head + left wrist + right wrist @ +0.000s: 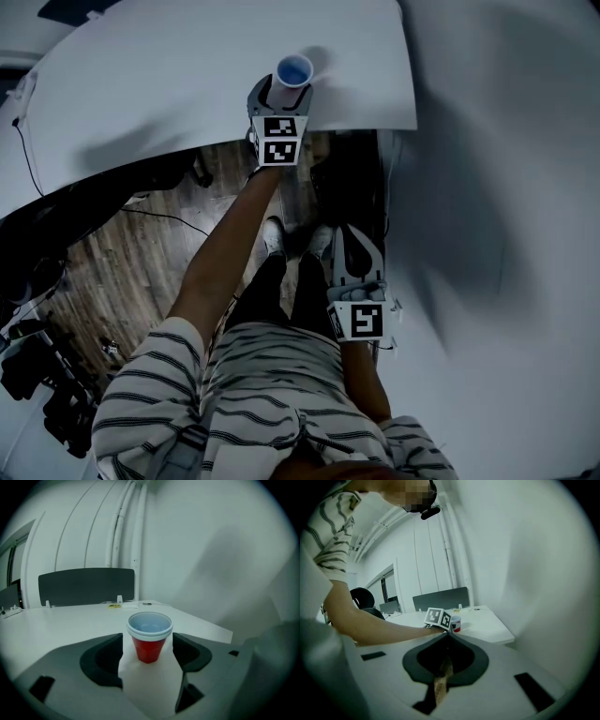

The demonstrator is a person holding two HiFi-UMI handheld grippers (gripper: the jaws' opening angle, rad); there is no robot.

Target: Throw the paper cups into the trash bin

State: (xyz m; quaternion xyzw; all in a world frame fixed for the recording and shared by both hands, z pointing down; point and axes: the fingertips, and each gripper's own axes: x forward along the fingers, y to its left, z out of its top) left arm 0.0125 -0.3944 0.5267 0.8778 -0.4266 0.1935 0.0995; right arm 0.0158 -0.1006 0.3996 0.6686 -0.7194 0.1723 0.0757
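Straddling the red paper cup (149,641) at twelve o'clock with left gripper (285,93) released, with right gripper (446,638) clenched empty at five.

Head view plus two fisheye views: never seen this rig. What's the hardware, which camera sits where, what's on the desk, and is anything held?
There is no robot here. A person in a striped shirt holds a hand-held two-jaw gripper in each hand.

The head view comes from a camera on the person's head that looks steeply down, so you see their arms, legs and the wooden floor. The other two pictures come from a wide-angle camera on each gripper, looking along its own jaws.

The left gripper is stretched out over the white table. Its jaws are open, with a red paper cup standing upright between them, untouched. The right gripper hangs low beside the person's legs, jaws shut and empty.

Nothing is held. Small items lie at the table's far end, too small to identify. No trash bin is in view.
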